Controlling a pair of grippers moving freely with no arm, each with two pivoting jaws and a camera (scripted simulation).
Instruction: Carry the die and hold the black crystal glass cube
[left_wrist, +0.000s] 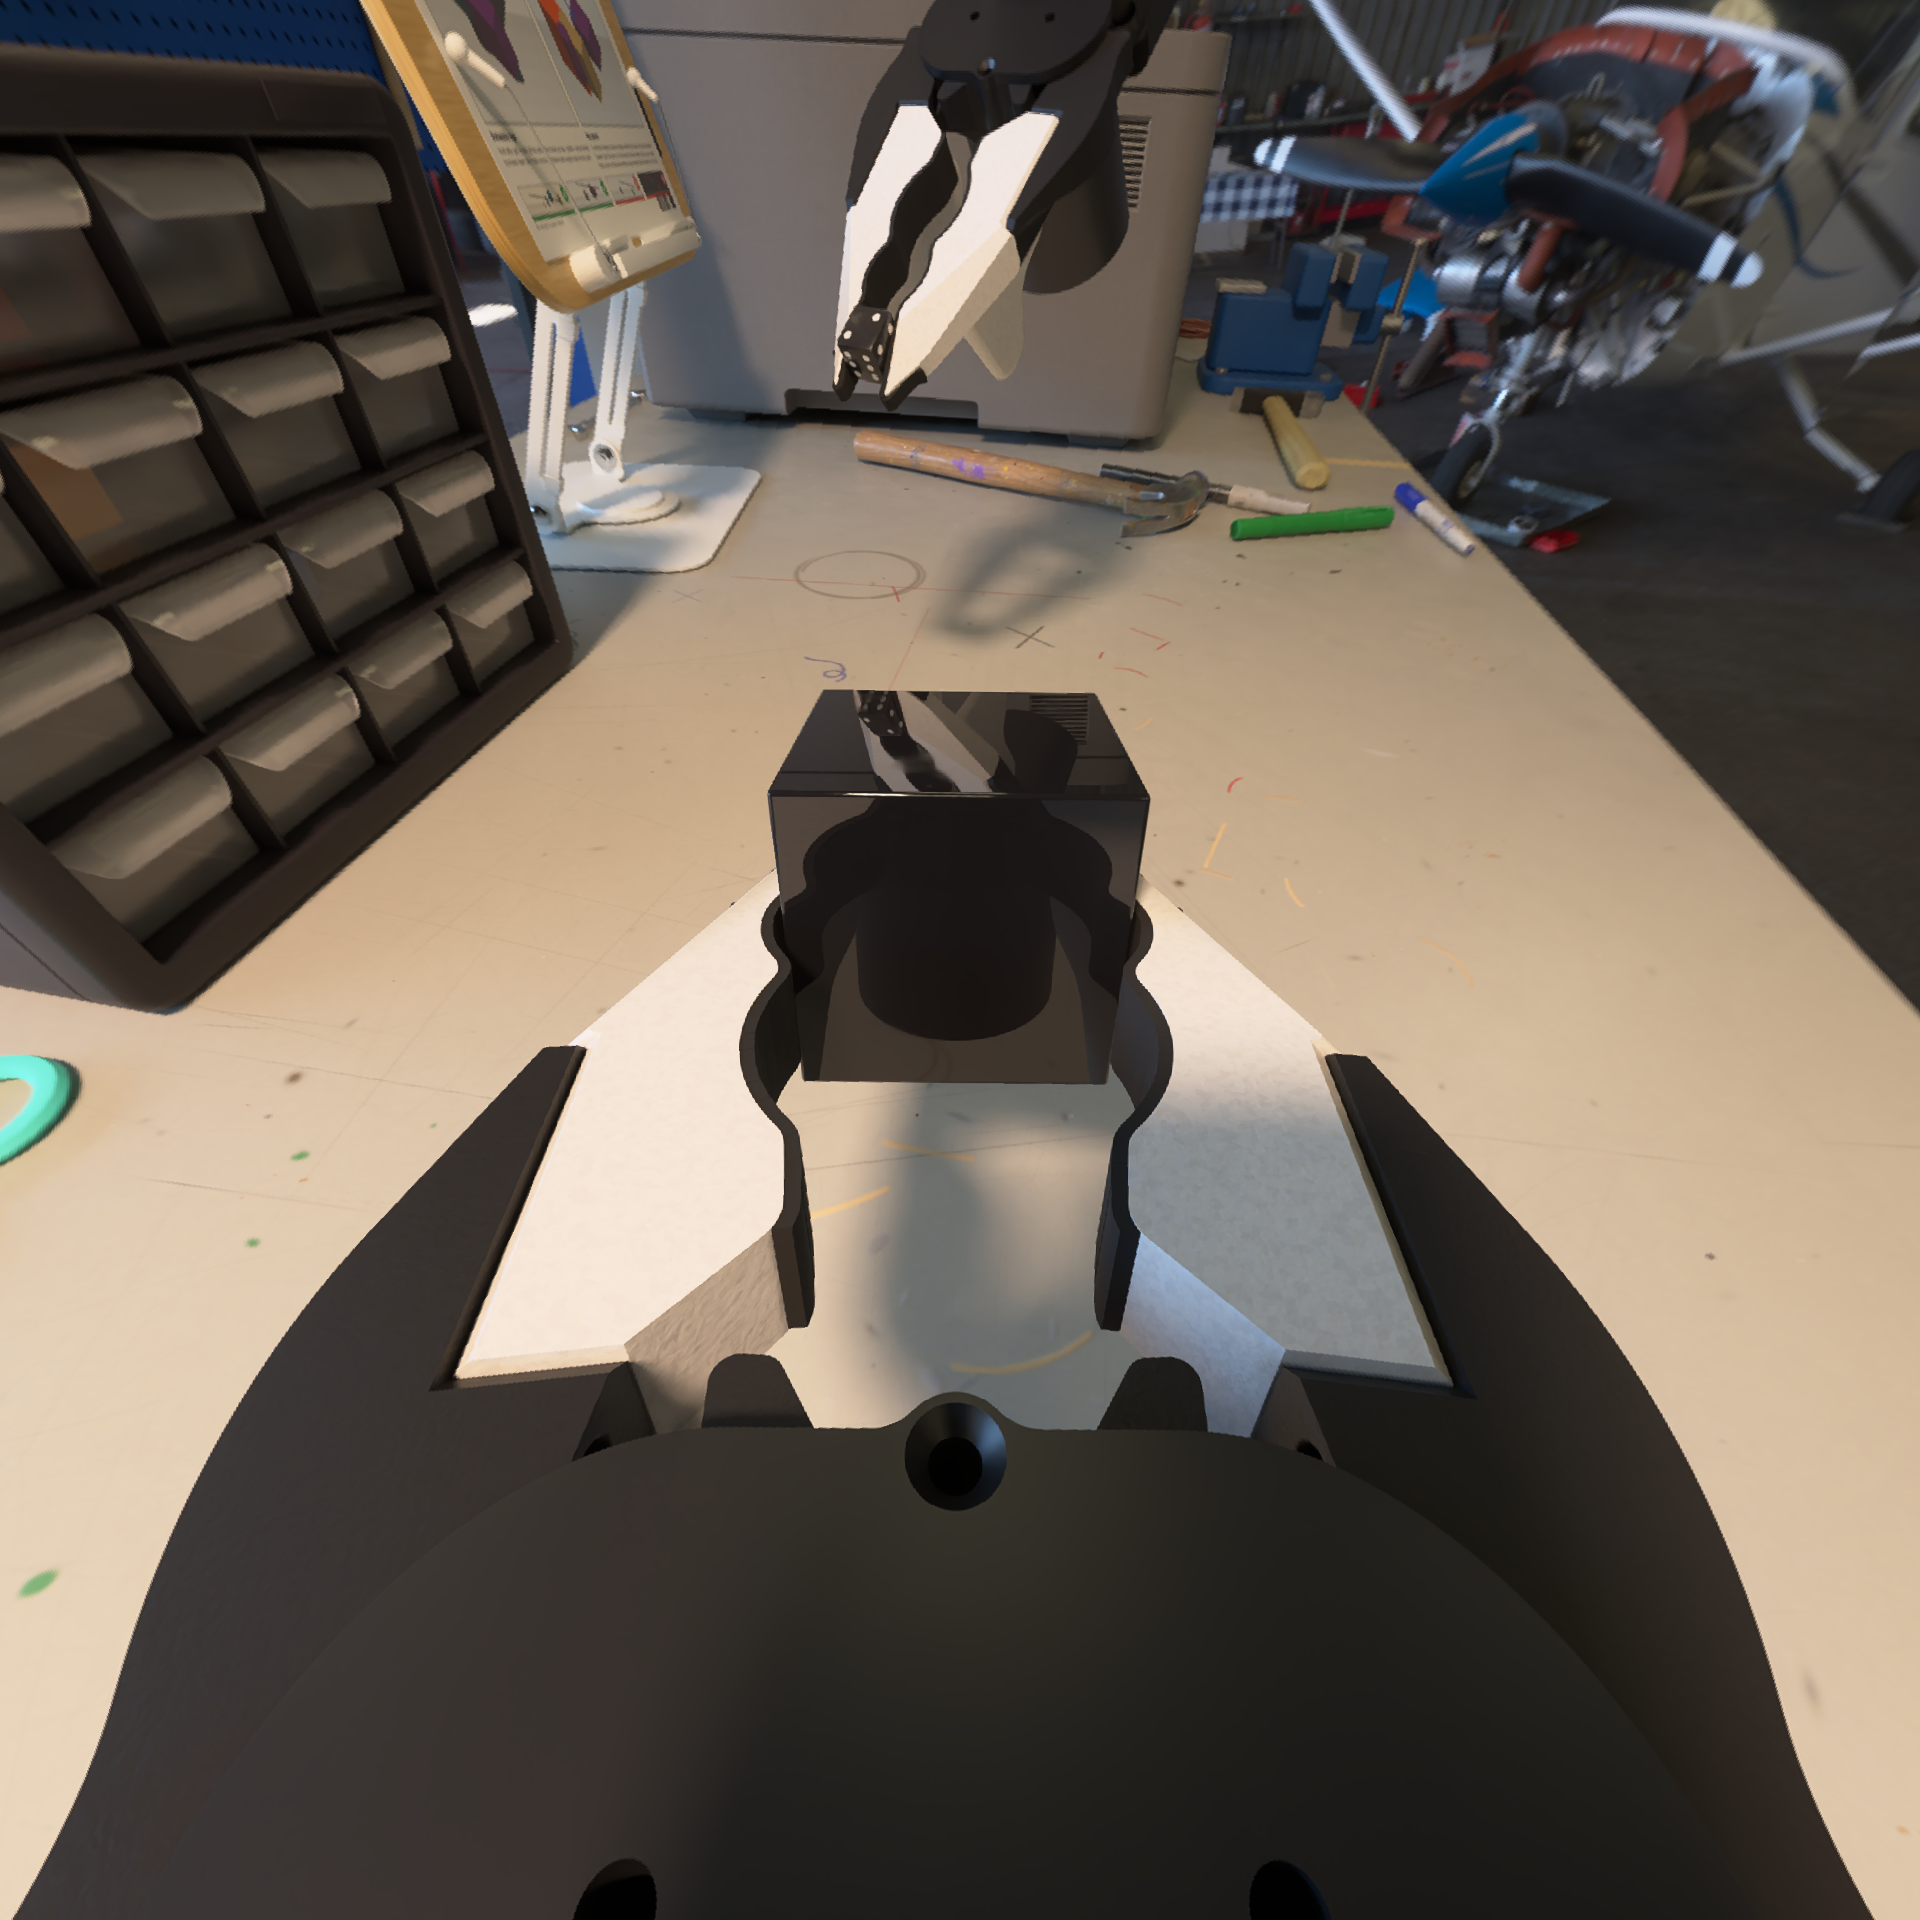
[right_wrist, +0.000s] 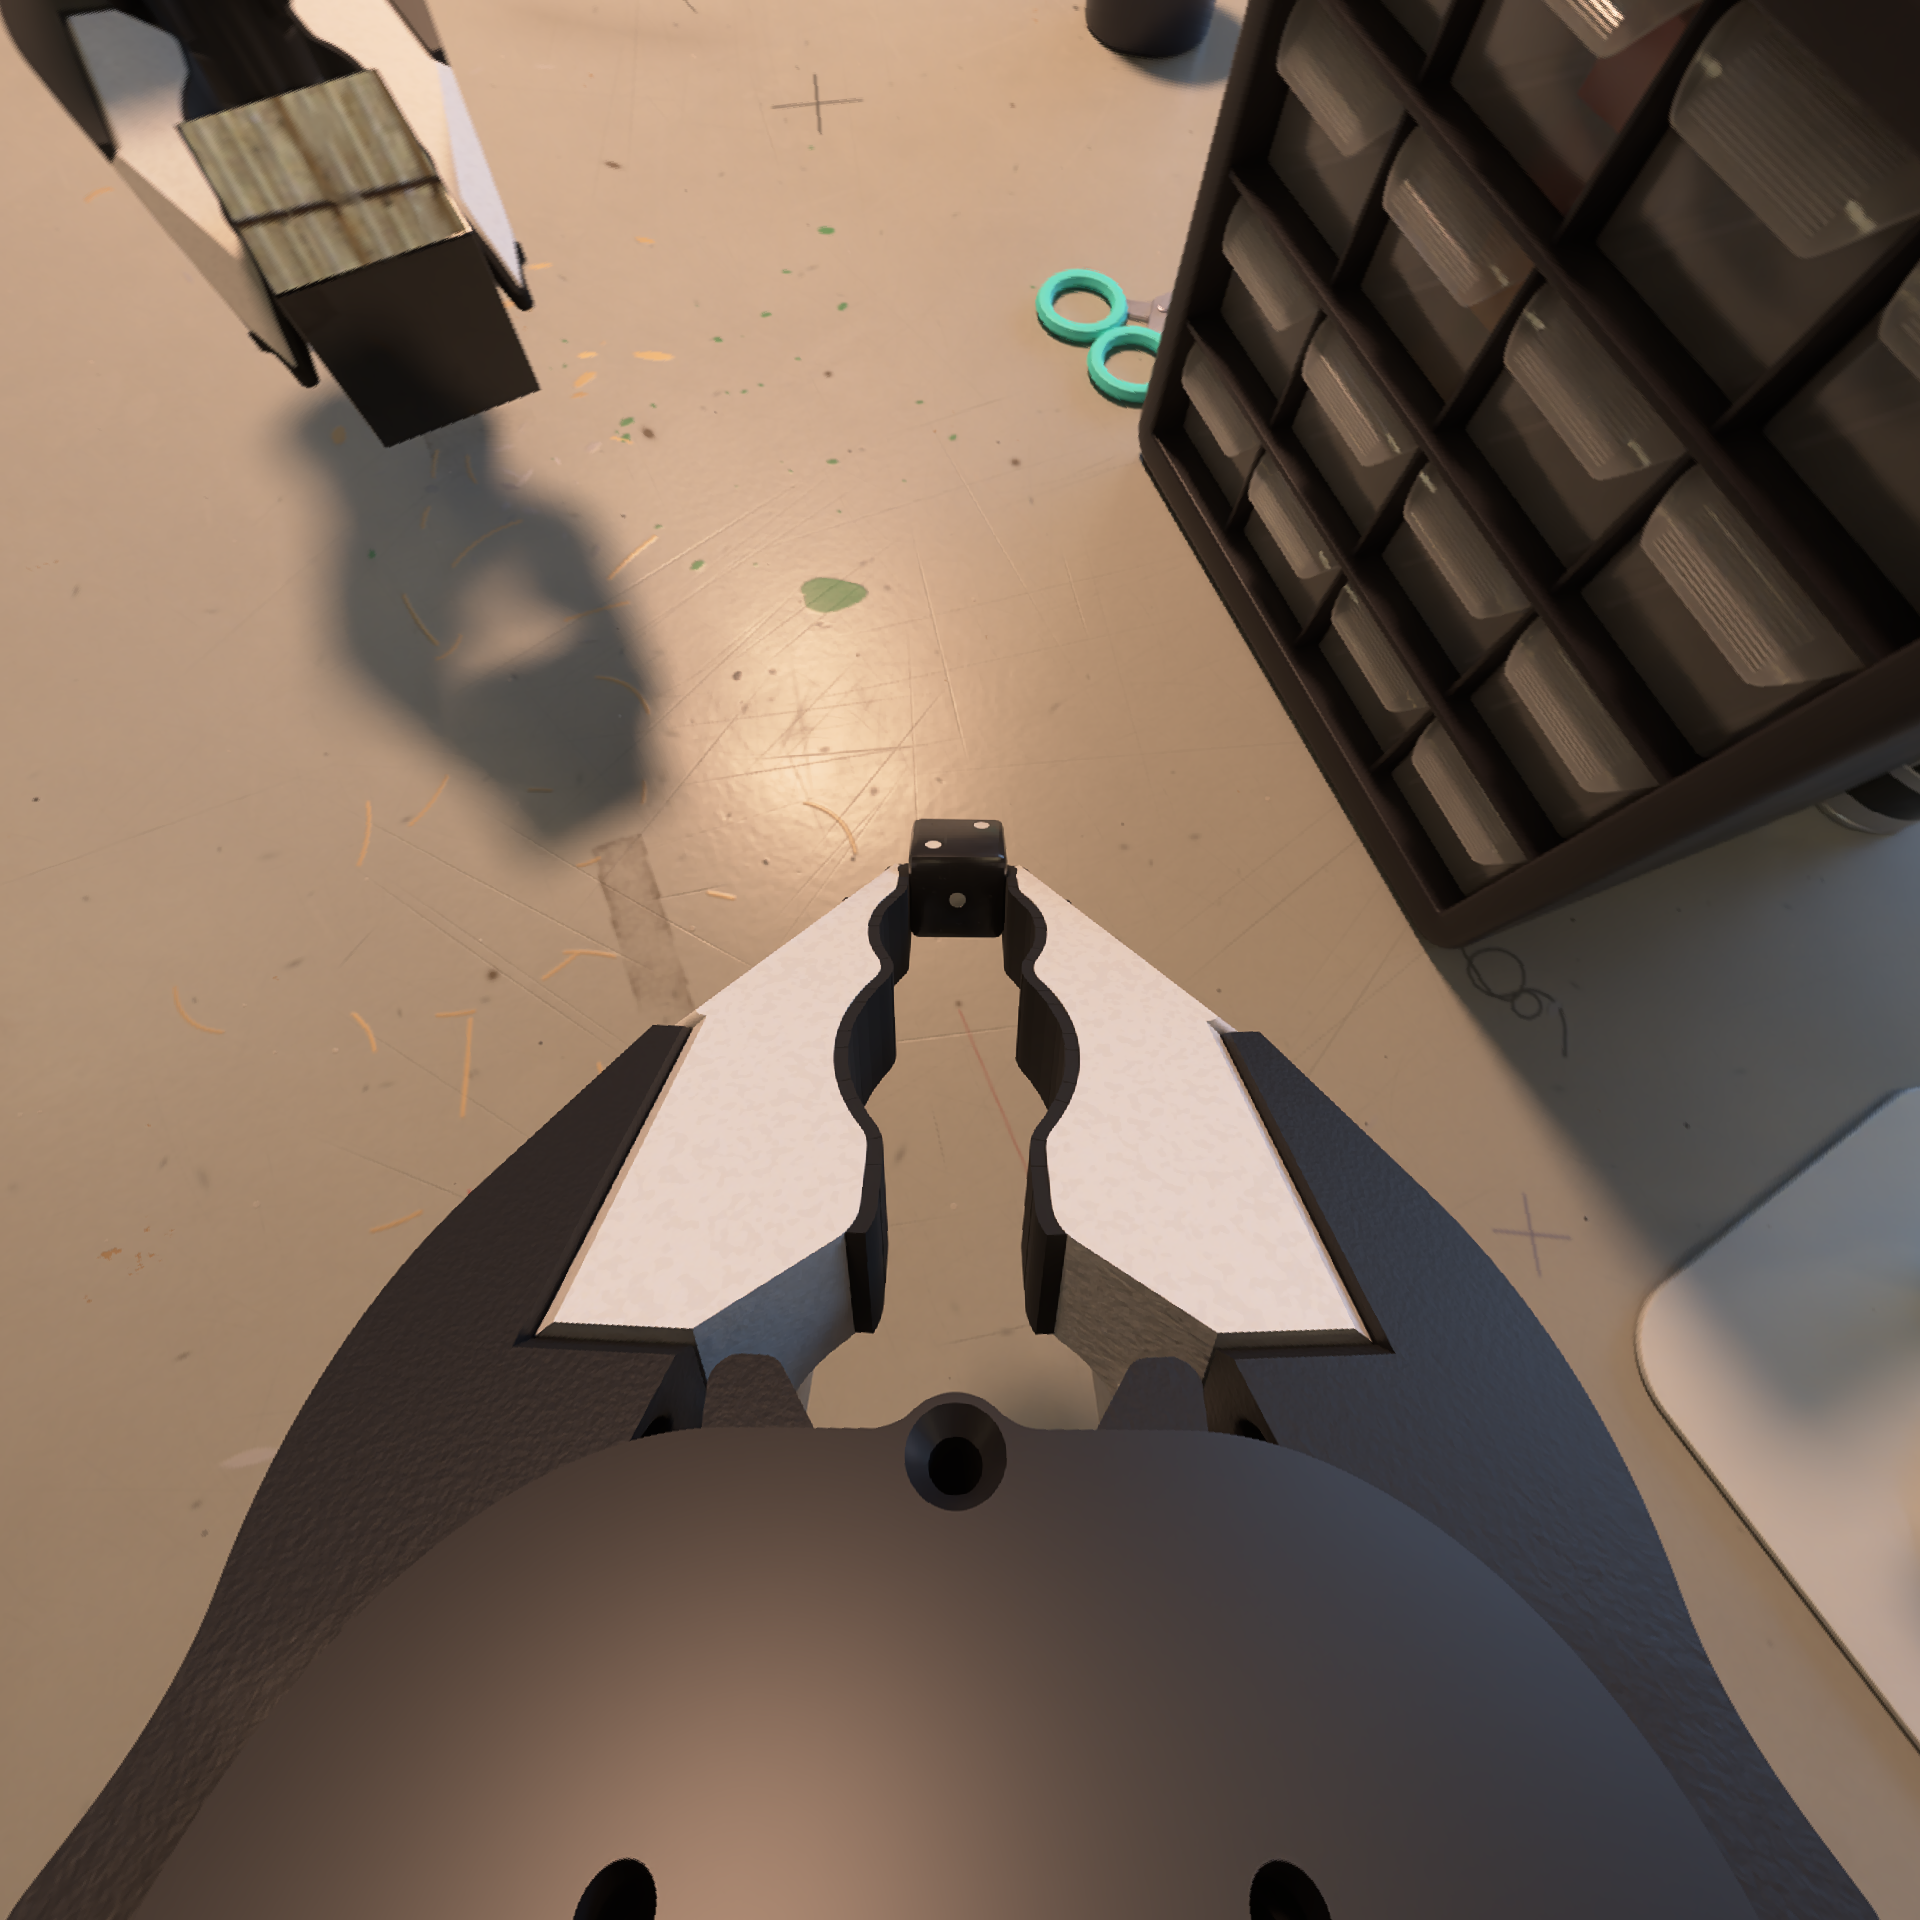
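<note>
In the left wrist view my left gripper (left_wrist: 958, 935) is shut on the black crystal glass cube (left_wrist: 958, 883) and holds it above the workbench; the cube's glossy faces mirror the fingers and the other gripper. Farther off, my right gripper (left_wrist: 871, 382) hangs in the air, shut on a small black die (left_wrist: 865, 348) with white pips. In the right wrist view my right gripper (right_wrist: 956, 883) pinches the die (right_wrist: 957, 878) at its fingertips above the bench. The left gripper (right_wrist: 416, 312) with the cube (right_wrist: 353, 249) shows at the top left, also in the air.
A dark drawer cabinet (left_wrist: 239, 520) stands at the left, also in the right wrist view (right_wrist: 1558, 416). Teal-handled scissors (right_wrist: 1101, 332) lie beside it. A hammer (left_wrist: 1039, 480), a green marker (left_wrist: 1311, 522), a white stand (left_wrist: 634, 488) with a board, a grey printer (left_wrist: 935, 260) and a blue vise (left_wrist: 1288, 322) sit at the back.
</note>
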